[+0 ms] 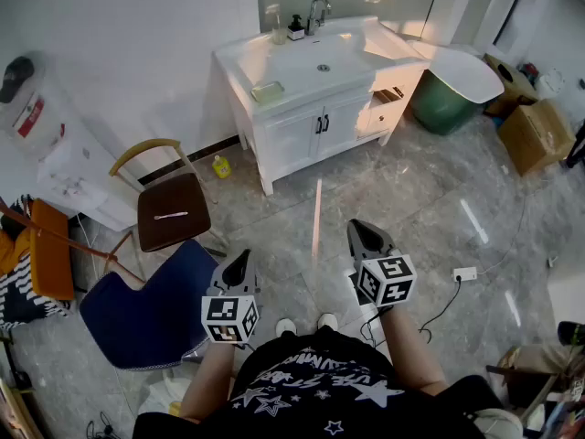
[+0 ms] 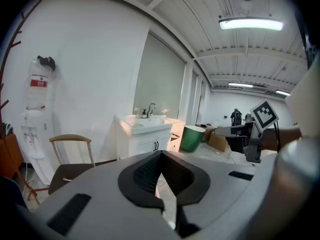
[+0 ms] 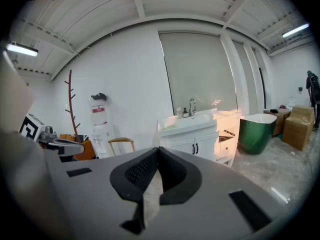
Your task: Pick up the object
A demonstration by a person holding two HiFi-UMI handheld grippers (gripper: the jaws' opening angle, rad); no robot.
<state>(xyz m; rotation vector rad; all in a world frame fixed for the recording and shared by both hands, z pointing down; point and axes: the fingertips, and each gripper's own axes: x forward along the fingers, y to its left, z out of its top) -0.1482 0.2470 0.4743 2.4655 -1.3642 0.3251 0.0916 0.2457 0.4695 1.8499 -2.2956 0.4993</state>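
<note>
I stand on a grey marble floor with both grippers held out in front of my waist. My left gripper (image 1: 239, 262) is shut and empty, and so is my right gripper (image 1: 362, 232); in each gripper view the jaw tips meet with nothing between them (image 2: 160, 152) (image 3: 157, 148). Ahead stands a white vanity (image 1: 302, 122) with a green bar (image 1: 268, 91), a dark bottle (image 1: 295, 28) and a cup (image 1: 276, 26) on top. To the left, a brown-seated chair (image 1: 174, 195) carries a thin white stick (image 1: 171, 216). A small yellow bottle (image 1: 221, 166) stands on the floor.
A blue cushion seat (image 1: 151, 305) lies close at my left. A green tub (image 1: 452, 94) and cardboard boxes (image 1: 535, 135) stand at the right rear. A power strip (image 1: 465, 273) with its cable lies on the floor at the right. A water dispenser (image 1: 55, 144) stands against the left wall.
</note>
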